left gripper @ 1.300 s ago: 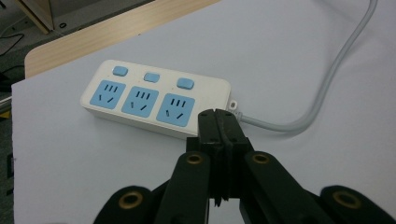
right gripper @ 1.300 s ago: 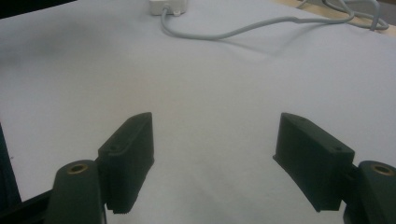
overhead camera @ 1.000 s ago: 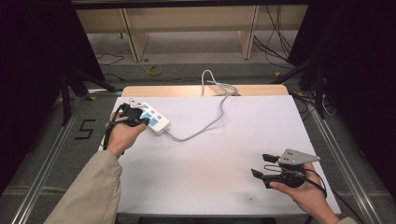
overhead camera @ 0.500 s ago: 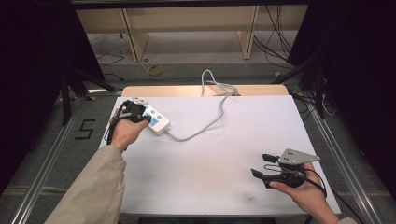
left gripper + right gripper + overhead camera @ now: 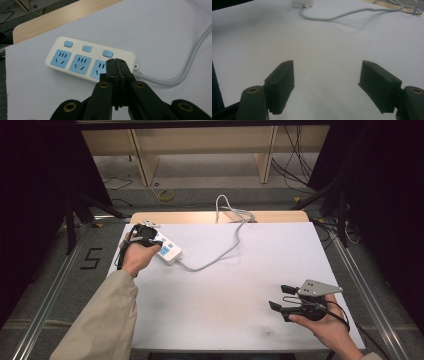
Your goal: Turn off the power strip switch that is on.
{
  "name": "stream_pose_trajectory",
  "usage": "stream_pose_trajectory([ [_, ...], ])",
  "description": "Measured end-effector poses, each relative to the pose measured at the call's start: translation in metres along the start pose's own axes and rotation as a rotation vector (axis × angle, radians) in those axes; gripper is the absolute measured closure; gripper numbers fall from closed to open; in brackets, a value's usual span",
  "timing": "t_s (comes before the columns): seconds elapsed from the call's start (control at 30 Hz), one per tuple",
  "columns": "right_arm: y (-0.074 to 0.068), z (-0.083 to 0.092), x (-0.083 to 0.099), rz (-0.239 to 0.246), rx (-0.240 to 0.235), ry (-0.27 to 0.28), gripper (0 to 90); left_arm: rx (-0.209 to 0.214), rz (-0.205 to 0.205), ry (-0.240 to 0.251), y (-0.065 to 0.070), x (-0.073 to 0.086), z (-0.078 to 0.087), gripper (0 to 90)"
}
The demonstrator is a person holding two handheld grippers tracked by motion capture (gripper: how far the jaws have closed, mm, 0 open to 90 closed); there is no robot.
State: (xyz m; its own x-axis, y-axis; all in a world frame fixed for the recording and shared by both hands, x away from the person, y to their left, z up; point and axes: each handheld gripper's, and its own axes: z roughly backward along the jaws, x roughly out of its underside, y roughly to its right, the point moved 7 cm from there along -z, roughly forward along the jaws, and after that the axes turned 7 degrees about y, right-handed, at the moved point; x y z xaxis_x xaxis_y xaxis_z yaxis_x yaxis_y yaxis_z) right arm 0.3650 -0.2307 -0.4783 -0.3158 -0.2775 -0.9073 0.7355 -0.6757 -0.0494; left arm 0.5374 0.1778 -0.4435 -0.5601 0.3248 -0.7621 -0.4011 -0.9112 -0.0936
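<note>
a white table (image 5: 225, 290) with a wooden far edge, seen from above. a white power strip (image 5: 162, 246) lies near its far left corner, at about 10 o'clock from the table's middle, and its grey cable (image 5: 220, 255) curls off toward 12 o'clock and over the far edge. the strip has three blue sockets, each with a blue switch (image 5: 107, 53) beside it. the left gripper (image 5: 116, 65) has its jaws pressed together into one blunt tip that holds nothing; the tip hangs over the socket nearest the cable, with that socket's switch just beyond at 11 o'clock. it looks like the step of pressing a switch with the closed tip, and the next move calls for a small nudge onward and down onto it. the right gripper (image 5: 278, 298) rests at 4 o'clock, well apart from the strip, jaws spread and empty.
</note>
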Motion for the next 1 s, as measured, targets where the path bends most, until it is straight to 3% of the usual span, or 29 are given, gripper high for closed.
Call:
stream_pose_trajectory([
  [0.37,0.000,0.000,0.001,-0.002,0.001,-0.001,28.3,-0.005,-0.003,-0.004,0.000,-0.006,-0.008,90.0],
  [1.0,0.000,0.000,0.001,0.000,-0.001,-0.006,28.3,-0.027,0.000,-0.023,-0.011,-0.013,-0.017,90.0],
])
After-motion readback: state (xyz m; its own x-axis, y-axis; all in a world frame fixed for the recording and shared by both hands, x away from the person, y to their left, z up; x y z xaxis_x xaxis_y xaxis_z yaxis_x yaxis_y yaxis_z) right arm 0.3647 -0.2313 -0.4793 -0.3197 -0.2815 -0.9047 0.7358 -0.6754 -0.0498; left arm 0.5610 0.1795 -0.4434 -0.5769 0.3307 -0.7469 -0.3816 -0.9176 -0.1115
